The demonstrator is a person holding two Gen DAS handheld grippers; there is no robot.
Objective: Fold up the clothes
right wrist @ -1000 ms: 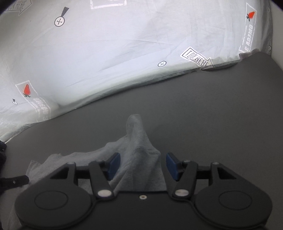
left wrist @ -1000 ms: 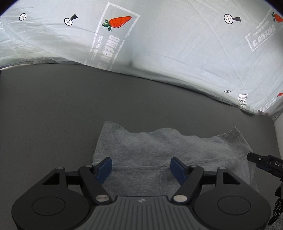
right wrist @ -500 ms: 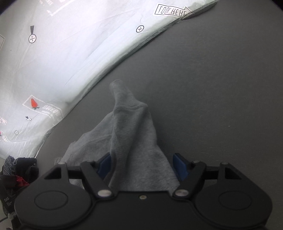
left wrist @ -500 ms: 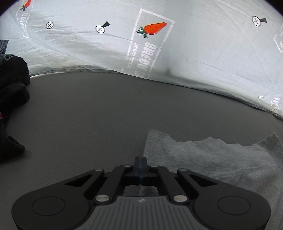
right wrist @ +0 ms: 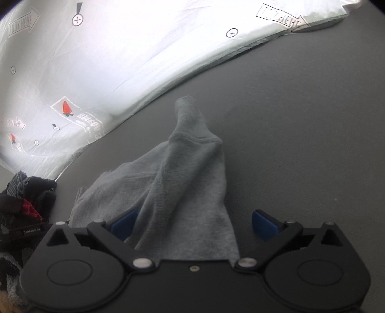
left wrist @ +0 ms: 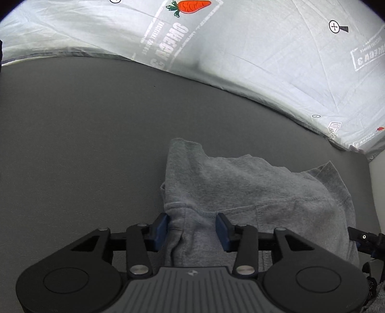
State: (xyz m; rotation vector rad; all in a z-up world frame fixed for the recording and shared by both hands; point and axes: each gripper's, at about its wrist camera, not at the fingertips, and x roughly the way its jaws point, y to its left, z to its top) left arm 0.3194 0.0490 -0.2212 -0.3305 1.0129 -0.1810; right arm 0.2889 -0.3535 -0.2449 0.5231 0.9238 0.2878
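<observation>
A: What can be read on the pale grey printed sheet (left wrist: pixel 264 60)?

B: In the left wrist view, at 12 o'clock, an orange carrot picture (left wrist: pixel 191 6) sits in a box over upside-down "OMEGA 3". The same words show again at 2 o'clock.

A: And from the right wrist?

B: Arrow-shaped "LOOK HERE" signs (right wrist: pixel 282 19), upside down at 1 o'clock and again at 11 o'clock. At 9 o'clock, a red strawberry picture (right wrist: pixel 66 107) beside "OMEGA". A crossed-circle mark (right wrist: pixel 77 19) stands at 11 o'clock.

A: Anything else?

B: A small white label (right wrist: pixel 31 230) on black gear at 8 o'clock, too blurred to read surely.
</observation>
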